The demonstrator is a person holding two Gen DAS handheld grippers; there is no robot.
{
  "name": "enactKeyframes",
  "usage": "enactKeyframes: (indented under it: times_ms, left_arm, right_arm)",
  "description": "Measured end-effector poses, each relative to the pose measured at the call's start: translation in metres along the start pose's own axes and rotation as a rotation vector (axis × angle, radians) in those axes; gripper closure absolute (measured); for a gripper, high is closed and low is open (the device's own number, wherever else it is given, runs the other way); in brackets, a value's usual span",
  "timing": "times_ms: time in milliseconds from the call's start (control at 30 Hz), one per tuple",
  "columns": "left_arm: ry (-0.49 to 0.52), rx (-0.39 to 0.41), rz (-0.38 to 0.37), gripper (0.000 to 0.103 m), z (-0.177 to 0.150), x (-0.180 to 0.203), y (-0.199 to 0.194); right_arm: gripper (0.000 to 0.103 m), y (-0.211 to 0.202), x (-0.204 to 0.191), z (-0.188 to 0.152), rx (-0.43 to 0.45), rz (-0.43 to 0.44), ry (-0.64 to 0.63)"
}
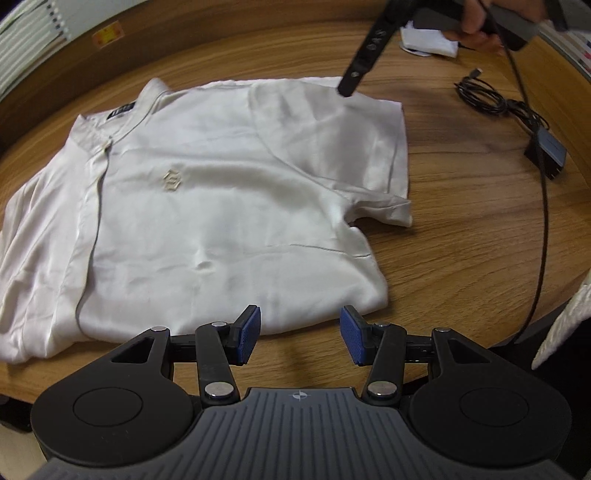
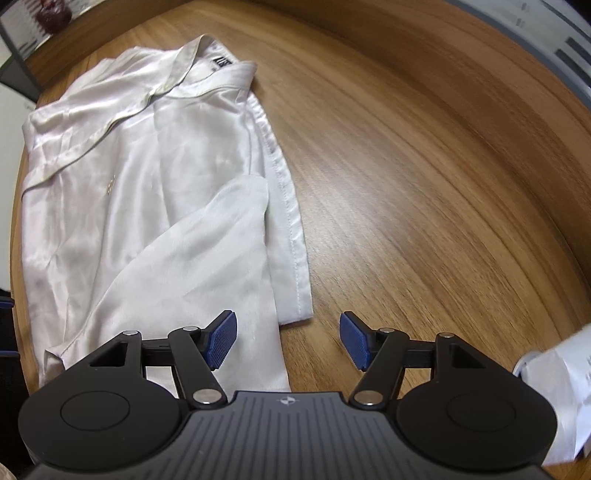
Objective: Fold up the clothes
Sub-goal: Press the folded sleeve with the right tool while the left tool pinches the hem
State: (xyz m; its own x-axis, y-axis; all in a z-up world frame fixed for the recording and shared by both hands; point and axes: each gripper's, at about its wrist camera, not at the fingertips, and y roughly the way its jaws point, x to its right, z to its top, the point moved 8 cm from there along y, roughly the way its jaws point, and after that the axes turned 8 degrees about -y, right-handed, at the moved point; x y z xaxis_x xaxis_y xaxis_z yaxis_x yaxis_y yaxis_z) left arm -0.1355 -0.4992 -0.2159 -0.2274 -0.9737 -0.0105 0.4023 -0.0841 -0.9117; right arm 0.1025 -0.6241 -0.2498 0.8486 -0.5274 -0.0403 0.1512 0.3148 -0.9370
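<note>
1. We see a cream, satiny short-sleeved shirt [image 1: 207, 206] lying flat on a round wooden table [image 1: 461, 229], front side up.
2. In the left wrist view its long axis runs from the collar [image 1: 122, 107], at the far left, down to the hem nearest our left gripper [image 1: 300, 334]. One short sleeve [image 1: 384, 155] lies spread toward the right.
3. In the right wrist view the collar [image 2: 192, 55] points away from us toward the top of the frame. The nearer part of the shirt [image 2: 155, 206] runs down under our right gripper [image 2: 288, 339].
4. A dark label [image 1: 122, 110] sits inside the collar; its white writing is too small to read. A small pale embroidered emblem [image 1: 170, 181] marks the chest.
5. Our left gripper hovers at the hem with its blue-padded jaws spread apart, holding nothing.
6. Our right gripper's jaws are likewise spread wide. One pad is above the cloth and the other above bare wood, gripping nothing.
7. From the left wrist view, the right gripper [image 1: 349, 86] reaches down over the far sleeve, held by a hand [image 1: 476, 33].
8. A black cable [image 1: 495, 99] lies coiled on the table with a small dark box [image 1: 546, 155]. White folded cloth [image 1: 428, 42] lies near the far edge.
9. An orange sticker [image 1: 107, 35] is on the table's rim, its writing unreadable.
</note>
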Motion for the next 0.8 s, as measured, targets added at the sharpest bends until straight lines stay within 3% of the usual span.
enactKeyframes:
  times_ms: [233, 467, 567, 633, 733, 800]
  left_arm:
    - [0.156, 0.020, -0.038, 0.052, 0.003, 0.027, 0.005]
    - [0.203, -0.015, -0.105, 0.054, 0.001, 0.040, 0.019]
    - [0.222, -0.017, -0.116, 0.072, 0.000, 0.045, 0.023]
    - [0.229, -0.021, -0.127, 0.092, -0.001, 0.047, 0.026]
    - [0.241, -0.010, -0.122, 0.098, -0.002, 0.048, 0.028]
    - [0.231, 0.003, -0.127, 0.099, -0.001, 0.047, 0.026]
  right_arm:
    - [0.034, 0.012, -0.003, 0.006, -0.031, 0.008, -0.042]
    - [0.035, 0.017, -0.005, 0.007, -0.053, 0.015, -0.065]
    - [0.039, 0.016, -0.006, 0.007, -0.056, 0.012, -0.072]
    - [0.046, 0.016, -0.006, 0.007, -0.057, 0.008, -0.078]
    - [0.057, 0.015, -0.006, 0.007, -0.062, 0.006, -0.085]
    - [0.071, 0.015, -0.006, 0.008, -0.065, -0.002, -0.079]
